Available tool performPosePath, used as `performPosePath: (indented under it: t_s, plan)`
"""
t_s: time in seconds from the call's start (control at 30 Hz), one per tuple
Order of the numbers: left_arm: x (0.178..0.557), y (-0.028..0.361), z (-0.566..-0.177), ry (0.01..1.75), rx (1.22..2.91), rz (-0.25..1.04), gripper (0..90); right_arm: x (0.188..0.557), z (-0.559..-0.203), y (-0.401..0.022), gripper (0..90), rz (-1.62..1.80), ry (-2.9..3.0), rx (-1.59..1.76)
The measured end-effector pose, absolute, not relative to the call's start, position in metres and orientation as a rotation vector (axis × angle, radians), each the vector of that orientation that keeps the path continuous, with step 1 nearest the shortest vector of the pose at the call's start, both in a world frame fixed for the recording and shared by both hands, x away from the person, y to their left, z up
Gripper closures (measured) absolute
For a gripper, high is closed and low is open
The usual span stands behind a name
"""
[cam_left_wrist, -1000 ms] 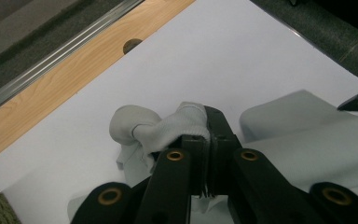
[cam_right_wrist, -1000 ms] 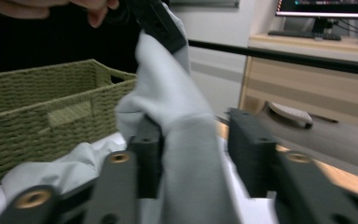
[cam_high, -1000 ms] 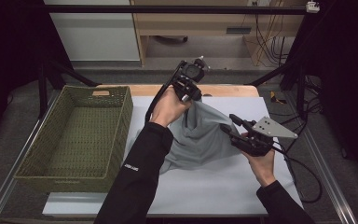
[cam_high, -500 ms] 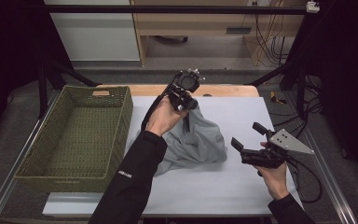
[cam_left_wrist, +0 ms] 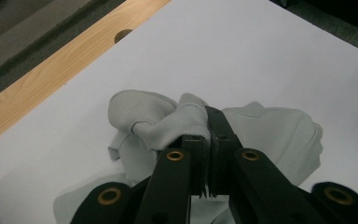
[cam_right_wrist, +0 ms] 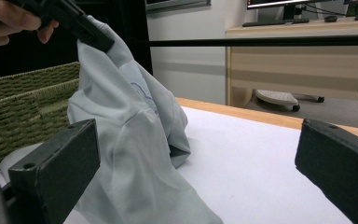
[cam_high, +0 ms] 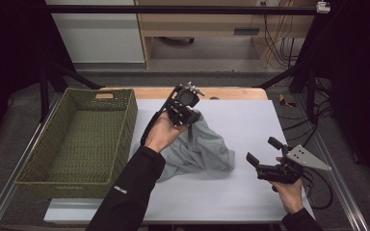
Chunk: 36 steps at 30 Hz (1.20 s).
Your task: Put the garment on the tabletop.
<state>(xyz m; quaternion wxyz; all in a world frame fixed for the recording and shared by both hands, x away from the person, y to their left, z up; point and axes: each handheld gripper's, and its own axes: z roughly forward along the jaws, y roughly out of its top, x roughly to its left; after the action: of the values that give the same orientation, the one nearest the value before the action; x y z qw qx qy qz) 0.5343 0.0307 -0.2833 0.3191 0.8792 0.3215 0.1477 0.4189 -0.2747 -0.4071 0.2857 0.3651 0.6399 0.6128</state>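
High view: the green woven basket [cam_high: 77, 139] sits at the left end of the white table [cam_high: 250, 120], and everything else lies to its right. Just beside the basket's right wall, the left gripper [cam_high: 189, 118] is raised above the table with its jaws pinched tight on a fold of the grey cloth [cam_high: 200, 151]; the cloth hangs from the jaws and its lower part spreads on the table surface. Left gripper view shows the two black jaws pressed together with a bunched ridge of the grey cloth [cam_left_wrist: 177, 121] squeezed between them. Well away from the basket, past the cloth, the right gripper [cam_high: 265, 151] is held low over the table with jaws spread wide, holding nothing. In the right gripper view the cloth [cam_right_wrist: 130, 140] rises as a draped peak in front of the basket [cam_right_wrist: 23, 102], clear of the wide-set jaws
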Motion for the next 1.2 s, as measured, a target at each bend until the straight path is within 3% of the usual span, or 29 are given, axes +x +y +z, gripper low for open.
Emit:
performPosePath:
  t_s: [0.37,0.53,0.57,0.6,0.67,0.73,0.83,1.0,1.2]
  plan:
    - [0.526,0.029,-0.318,0.831,2.338,0.340,85.0,0.421,-0.419,-0.280,0.6,1.608,1.746,1.006]
    - [0.528,0.026,-0.332,0.836,2.353,0.330,79.8,0.421,-0.421,-0.281,0.6,1.603,1.745,1.013]
    - [0.528,0.026,-0.333,0.835,2.361,0.325,77.2,0.421,-0.420,-0.281,0.6,1.601,1.745,1.014]
    - [0.527,0.026,-0.333,0.838,2.352,0.324,68.7,0.421,-0.421,-0.281,0.6,1.603,1.745,1.016]
    - [0.527,0.027,-0.331,0.838,2.316,0.313,63.8,0.421,-0.421,-0.280,0.6,1.606,1.744,1.017]
    - [0.525,0.029,-0.325,0.831,2.284,0.301,43.8,0.422,-0.421,-0.279,0.6,1.612,1.744,1.021]
    - [0.520,0.032,-0.315,0.820,2.233,0.337,32.4,0.422,-0.421,-0.279,0.6,1.605,1.746,1.024]
    - [0.510,0.043,-0.303,0.823,2.143,0.400,21.9,0.423,-0.422,-0.278,0.6,1.608,1.746,1.037]
    - [0.495,0.058,-0.304,0.825,2.028,0.458,15.7,0.423,-0.421,-0.280,0.6,1.610,1.745,1.024]
